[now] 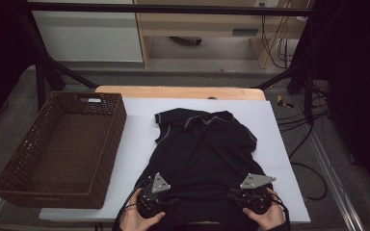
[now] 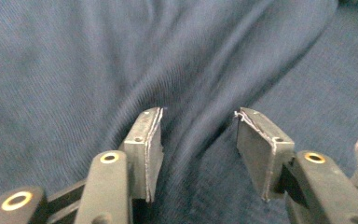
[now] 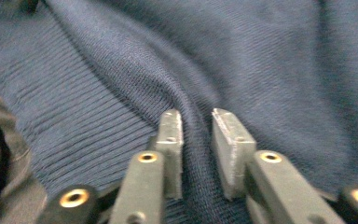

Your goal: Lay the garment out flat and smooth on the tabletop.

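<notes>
A dark short-sleeved shirt (image 1: 202,149) lies spread on the white table top (image 1: 135,144), collar at the far end and hem toward me. My left gripper (image 1: 164,190) rests at the hem's left corner. In the left gripper view its jaws (image 2: 198,121) stand apart over a raised ridge of the cloth (image 2: 191,84), and the pads do not press it. My right gripper (image 1: 248,190) sits at the hem's right corner. In the right gripper view (image 3: 196,119) its jaws are nearly together, with a fold of the ribbed fabric (image 3: 121,84) pinched between them.
A brown wicker basket (image 1: 118,125) stands at the table's left side, and nothing lies in it. Cables hang off the table's right (image 1: 313,120). A wooden edge (image 1: 183,91) borders the far side of the table.
</notes>
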Demonstrator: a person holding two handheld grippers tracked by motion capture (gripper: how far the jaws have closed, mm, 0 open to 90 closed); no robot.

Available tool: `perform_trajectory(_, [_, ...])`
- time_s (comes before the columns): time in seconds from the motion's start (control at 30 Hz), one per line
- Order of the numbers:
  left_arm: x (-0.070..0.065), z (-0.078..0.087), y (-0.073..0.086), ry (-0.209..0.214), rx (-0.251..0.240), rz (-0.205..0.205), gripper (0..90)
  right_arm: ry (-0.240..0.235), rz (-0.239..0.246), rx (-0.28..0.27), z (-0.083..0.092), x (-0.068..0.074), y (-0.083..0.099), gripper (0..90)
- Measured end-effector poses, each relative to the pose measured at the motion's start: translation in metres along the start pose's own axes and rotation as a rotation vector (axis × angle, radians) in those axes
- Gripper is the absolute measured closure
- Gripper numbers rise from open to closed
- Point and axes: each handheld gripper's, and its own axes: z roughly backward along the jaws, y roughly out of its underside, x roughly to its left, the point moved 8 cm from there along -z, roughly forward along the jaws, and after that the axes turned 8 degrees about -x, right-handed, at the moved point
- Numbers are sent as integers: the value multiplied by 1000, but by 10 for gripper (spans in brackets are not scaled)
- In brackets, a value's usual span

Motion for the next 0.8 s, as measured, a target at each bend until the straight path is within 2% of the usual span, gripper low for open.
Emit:
perform_trajectory(0.1, [0,6,3,16,15,-1,522,0,-14,-10,2,-2,-1,803])
perform_trajectory(0.23, [0,13,11,72,20,31,784,-20,-31,19,1,0,2,832])
perform_trajectory(0.3, [-3,16,14,101,32,34,836,-38,-45,30,3,3,2,846])
perform_trajectory(0.37, [-9,22,16,135,64,24,846,-70,-51,42,7,7,1,854])
perform_trajectory(0.43, [-18,33,20,186,88,9,849,-128,-60,54,13,16,2,856])
perform_trajectory(0.47, [-23,39,23,213,102,-7,849,-163,-63,56,17,22,2,856])
perform_trajectory(0.53, [-28,51,30,226,145,-56,848,-232,-72,74,23,32,6,853])
perform_trajectory(0.57, [-28,55,31,223,147,-71,845,-270,-71,94,26,37,8,844])
perform_trajectory(0.6, [-27,58,30,213,127,-73,838,-291,-66,97,27,41,9,827])
perform_trajectory(0.63, [-25,60,28,206,116,-60,807,-294,-54,80,28,43,8,764])
perform_trajectory(0.67, [-20,61,24,188,102,-41,724,-286,-58,57,29,43,6,694])
perform_trajectory(0.73, [-6,61,13,132,45,-24,516,-229,-47,6,29,35,0,589])
perform_trajectory(0.8, [11,60,2,87,-10,5,440,-144,-47,-33,30,20,-5,515])
